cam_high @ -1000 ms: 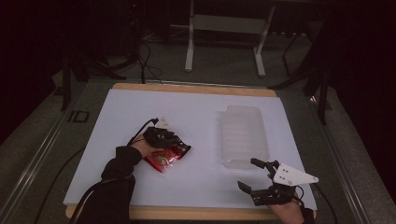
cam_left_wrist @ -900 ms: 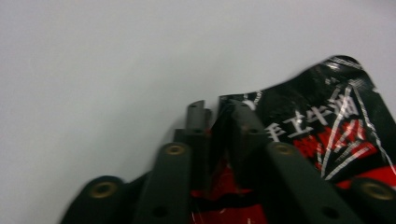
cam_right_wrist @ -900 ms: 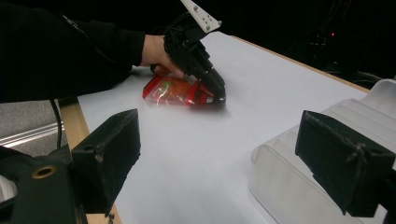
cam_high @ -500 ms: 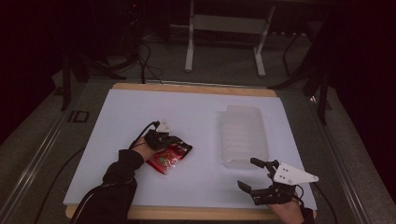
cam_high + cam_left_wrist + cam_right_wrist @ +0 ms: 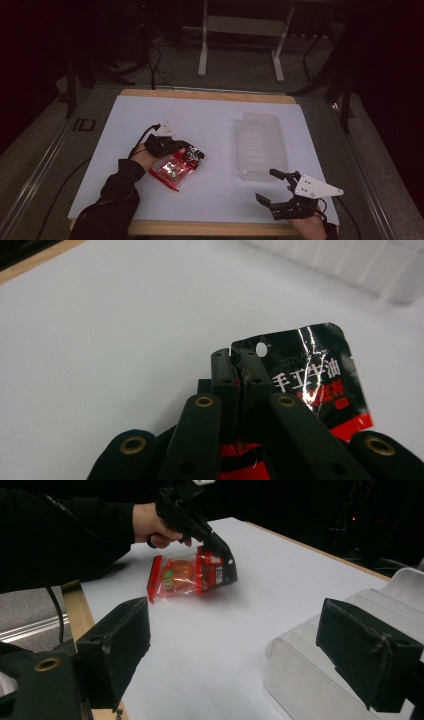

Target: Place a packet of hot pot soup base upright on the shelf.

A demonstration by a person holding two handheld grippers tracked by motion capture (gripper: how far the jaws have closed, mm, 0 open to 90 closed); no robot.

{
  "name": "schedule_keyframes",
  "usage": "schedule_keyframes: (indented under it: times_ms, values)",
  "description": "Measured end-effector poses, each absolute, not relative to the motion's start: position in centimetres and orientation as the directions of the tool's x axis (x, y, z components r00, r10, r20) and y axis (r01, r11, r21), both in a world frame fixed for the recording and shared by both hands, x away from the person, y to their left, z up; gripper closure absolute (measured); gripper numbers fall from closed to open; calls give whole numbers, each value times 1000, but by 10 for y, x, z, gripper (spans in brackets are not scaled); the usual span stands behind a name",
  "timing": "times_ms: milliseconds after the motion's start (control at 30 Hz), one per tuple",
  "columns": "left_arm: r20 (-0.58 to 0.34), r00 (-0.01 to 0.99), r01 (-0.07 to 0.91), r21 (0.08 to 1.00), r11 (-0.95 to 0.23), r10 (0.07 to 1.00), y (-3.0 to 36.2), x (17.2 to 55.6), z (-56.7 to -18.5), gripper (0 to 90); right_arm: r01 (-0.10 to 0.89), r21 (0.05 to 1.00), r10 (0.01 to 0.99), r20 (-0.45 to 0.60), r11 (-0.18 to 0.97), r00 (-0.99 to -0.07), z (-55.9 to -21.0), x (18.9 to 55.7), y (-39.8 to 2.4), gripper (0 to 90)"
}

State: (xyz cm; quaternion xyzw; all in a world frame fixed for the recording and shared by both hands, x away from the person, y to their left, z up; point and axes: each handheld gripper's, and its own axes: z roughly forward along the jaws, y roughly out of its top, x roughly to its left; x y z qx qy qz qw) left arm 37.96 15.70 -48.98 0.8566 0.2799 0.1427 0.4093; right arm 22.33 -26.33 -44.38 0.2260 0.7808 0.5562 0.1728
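Holding as before, my left gripper (image 5: pixel 239 371) fingers pinch the snack packet (image 5: pixel 176 168); right gripper (image 5: pixel 272 186) fingers spread beside the clear tray (image 5: pixel 261 145).

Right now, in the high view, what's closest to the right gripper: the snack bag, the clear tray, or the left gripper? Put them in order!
From the right gripper:
1. Clear tray, just ahead of it on the table's right half.
2. Snack bag, off to its left.
3. Left gripper, shut on the bag's far end; its body and hand sit farther left still.

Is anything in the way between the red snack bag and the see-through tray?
Nothing visible. The snack bag, pinched at its dark top edge by the left gripper, has only bare white tabletop between it and the clear plastic tray.
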Motion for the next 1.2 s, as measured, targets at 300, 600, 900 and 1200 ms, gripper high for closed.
schedule_keyframes:
  times_ms: [300,600,900,1200]
  values:
    - [57,795,331,793,-511,603,161,357,-468,888,165,949,536,-6,270,-844,-442,223,-264,138]
    - [70,810,285,821,-495,583,158,337,-448,889,158,949,541,-16,273,-841,-441,223,-265,138]
    - [73,804,234,874,-427,591,147,324,-426,888,148,955,540,-16,259,-842,-431,226,-272,148]
    - [16,798,225,920,-322,603,138,318,-408,888,193,927,483,15,321,-875,-421,250,-278,193]
